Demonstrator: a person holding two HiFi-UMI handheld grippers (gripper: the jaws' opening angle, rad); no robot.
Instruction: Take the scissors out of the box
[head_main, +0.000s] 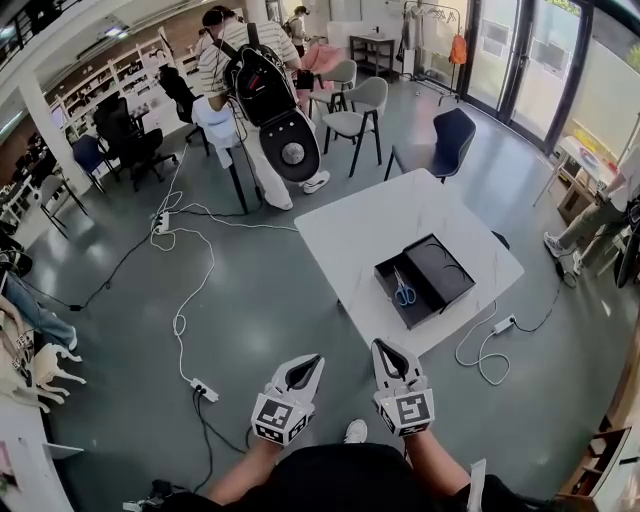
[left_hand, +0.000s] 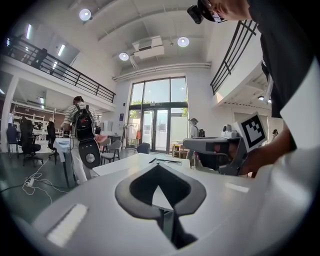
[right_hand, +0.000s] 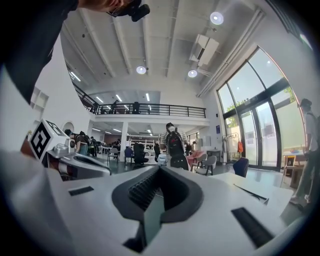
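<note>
A black box (head_main: 398, 300) lies open on the white table (head_main: 365, 225), its lid (head_main: 442, 267) beside it. Blue-handled scissors (head_main: 404, 290) rest inside the box. Both grippers are held low in front of me, short of the table's near edge. My left gripper (head_main: 308, 360) is shut with nothing in it, and its tips meet in the left gripper view (left_hand: 159, 167). The right gripper (head_main: 384, 348) is also shut and empty (right_hand: 159, 168). Each gripper view shows the table edge-on, with the box (left_hand: 162, 161) only a thin dark shape.
A person with a black backpack (head_main: 262, 85) stands beyond the table near grey chairs (head_main: 357, 110) and a dark chair (head_main: 448, 138). White cables (head_main: 190, 290) and a power strip (head_main: 203, 388) lie on the floor to the left. Another person (head_main: 600, 215) is at the right edge.
</note>
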